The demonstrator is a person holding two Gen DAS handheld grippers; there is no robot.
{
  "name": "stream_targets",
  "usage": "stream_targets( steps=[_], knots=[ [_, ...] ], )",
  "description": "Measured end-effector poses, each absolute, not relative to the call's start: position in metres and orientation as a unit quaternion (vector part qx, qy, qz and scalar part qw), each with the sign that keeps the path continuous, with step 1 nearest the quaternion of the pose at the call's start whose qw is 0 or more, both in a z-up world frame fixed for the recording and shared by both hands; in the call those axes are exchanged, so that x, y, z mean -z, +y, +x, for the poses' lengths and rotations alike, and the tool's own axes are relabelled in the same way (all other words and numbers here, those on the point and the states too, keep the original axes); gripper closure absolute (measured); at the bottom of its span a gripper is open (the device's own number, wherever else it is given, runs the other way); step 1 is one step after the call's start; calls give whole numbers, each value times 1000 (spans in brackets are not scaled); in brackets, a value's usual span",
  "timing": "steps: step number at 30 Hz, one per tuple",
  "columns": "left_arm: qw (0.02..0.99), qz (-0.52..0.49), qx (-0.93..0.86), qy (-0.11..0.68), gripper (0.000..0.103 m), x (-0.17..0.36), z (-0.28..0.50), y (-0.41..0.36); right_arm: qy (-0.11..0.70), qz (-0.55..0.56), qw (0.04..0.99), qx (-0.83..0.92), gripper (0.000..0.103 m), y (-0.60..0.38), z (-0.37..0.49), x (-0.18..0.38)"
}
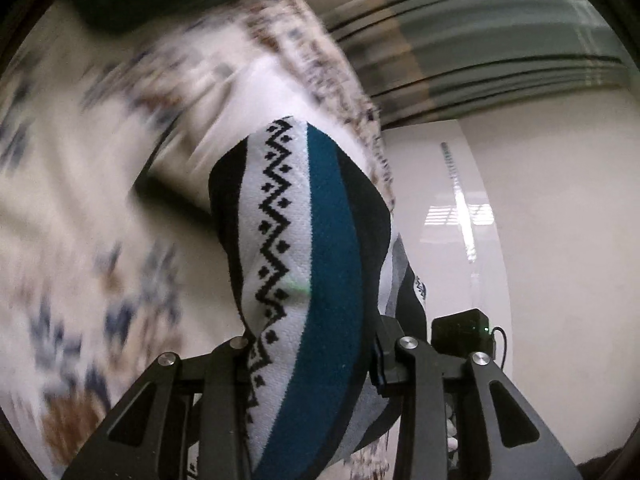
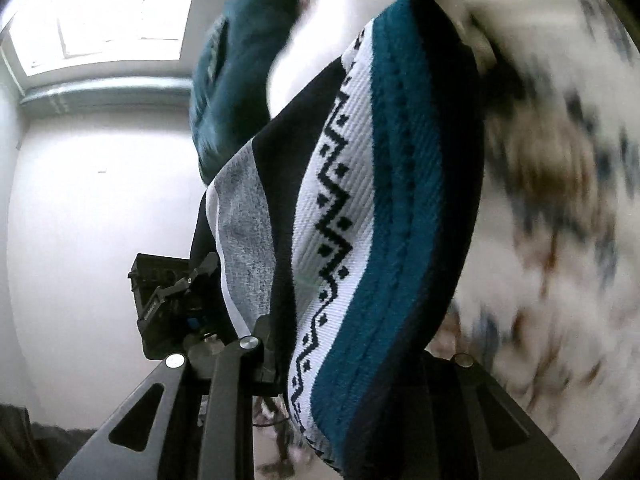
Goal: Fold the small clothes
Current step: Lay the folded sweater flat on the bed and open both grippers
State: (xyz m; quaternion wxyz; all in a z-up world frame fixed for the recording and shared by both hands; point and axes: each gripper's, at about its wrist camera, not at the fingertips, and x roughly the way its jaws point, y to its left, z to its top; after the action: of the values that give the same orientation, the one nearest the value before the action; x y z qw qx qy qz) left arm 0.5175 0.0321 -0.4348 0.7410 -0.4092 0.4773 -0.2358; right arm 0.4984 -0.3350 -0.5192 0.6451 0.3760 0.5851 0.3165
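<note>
A knitted sock [image 1: 304,264] with black, white zigzag, teal and grey stripes fills the middle of the left wrist view. My left gripper [image 1: 312,360] is shut on the sock, which hangs over its fingers. The same sock [image 2: 360,208] shows in the right wrist view, where my right gripper [image 2: 344,364] is shut on it too. Both hold it up off the patterned cloth [image 1: 80,208]. The fingertips are hidden by the fabric. The other gripper's black body [image 2: 168,304] sits close to the left.
A cream cloth with blue and brown motifs [image 2: 560,184] covers the surface, blurred. A dark teal garment [image 2: 236,76] lies beyond the sock. A white wall [image 1: 560,240], grey curtains [image 1: 480,40] and a bright window [image 2: 104,12] are behind.
</note>
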Motion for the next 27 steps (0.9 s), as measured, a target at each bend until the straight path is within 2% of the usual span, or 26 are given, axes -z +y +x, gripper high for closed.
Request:
stream_targets(
  steps=[5,10,13,17,20,22,24,25,26,27],
  knots=[
    [755,-391,251,463,72,413,632,28,556,365,683,-303,78,-347,596,481],
    [763,-356,232,487,71,437,726,31,557,349,701,-276,78,-338,688,483],
    [765,-320,211,518,69,462,750,29,571,340,702,-255,78,-333,720,488],
    [768,-275,196,544,61,466,754,27,595,318,701,-232,74,-319,743,497],
    [788,-242,168,540,53,450,747,27,611,262,719,-203,53,-297,747,485],
    [807,-208,141,535,47,441,745,23,615,223,737,-170,30,-306,741,474],
    [825,-180,117,522,43,434,741,19,613,188,755,-136,18,-309,735,460],
    [835,-165,104,514,29,430,739,17,607,170,767,-122,11,-304,735,450],
    [843,-151,89,509,6,425,736,15,605,153,774,-107,8,-299,739,445],
    [846,-139,80,508,0,422,734,13,603,131,781,-91,3,-297,739,437]
  ],
)
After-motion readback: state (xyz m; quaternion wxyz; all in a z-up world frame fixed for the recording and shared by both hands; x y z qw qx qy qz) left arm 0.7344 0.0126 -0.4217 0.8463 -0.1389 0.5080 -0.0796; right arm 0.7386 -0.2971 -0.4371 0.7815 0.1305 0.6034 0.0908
